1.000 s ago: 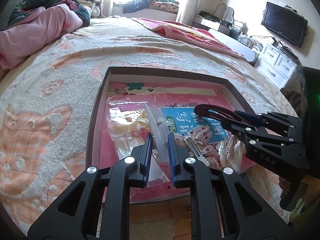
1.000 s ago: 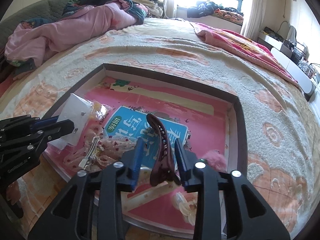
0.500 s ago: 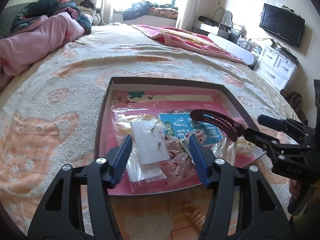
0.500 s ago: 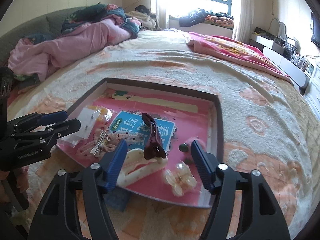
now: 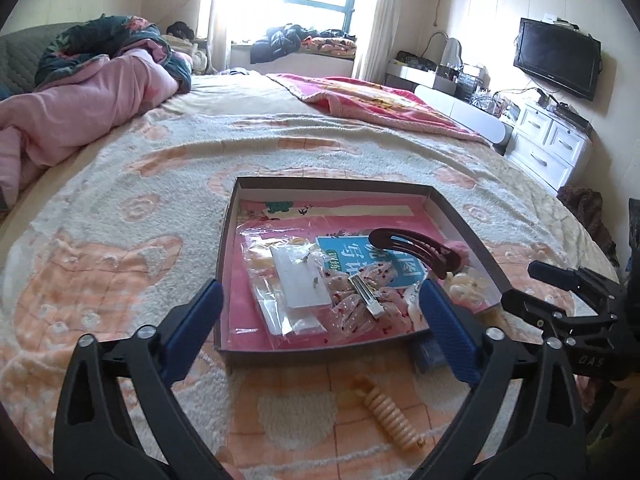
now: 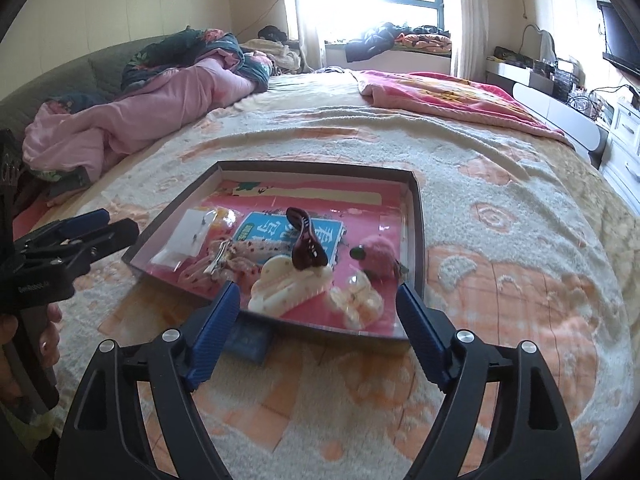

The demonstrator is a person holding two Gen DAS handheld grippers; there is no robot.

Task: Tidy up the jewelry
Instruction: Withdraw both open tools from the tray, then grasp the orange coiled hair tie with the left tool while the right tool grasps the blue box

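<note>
Both tongs, left (image 5: 320, 316) and right (image 6: 318, 312), have just been opening and now stand wide with nothing between them. The shallow dark-rimmed cardboard tray (image 5: 304, 354) of jewelry lies just ahead of both. A ribbed cream plastic hair clip (image 5: 390, 416) remains on the bed below the left tongs, nearer that hand, its long axis slanting toward the lower right.

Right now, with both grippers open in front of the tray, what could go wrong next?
1. The dark brown curved hair clip leans on the cream claw clip; a nudge may topple it.
2. The cream spiral hair tie and a blue item lie outside the brown shallow cardboard tray, easily missed.
3. The tray's near corner rests on that item, so pulling it may tilt the tray.
</note>
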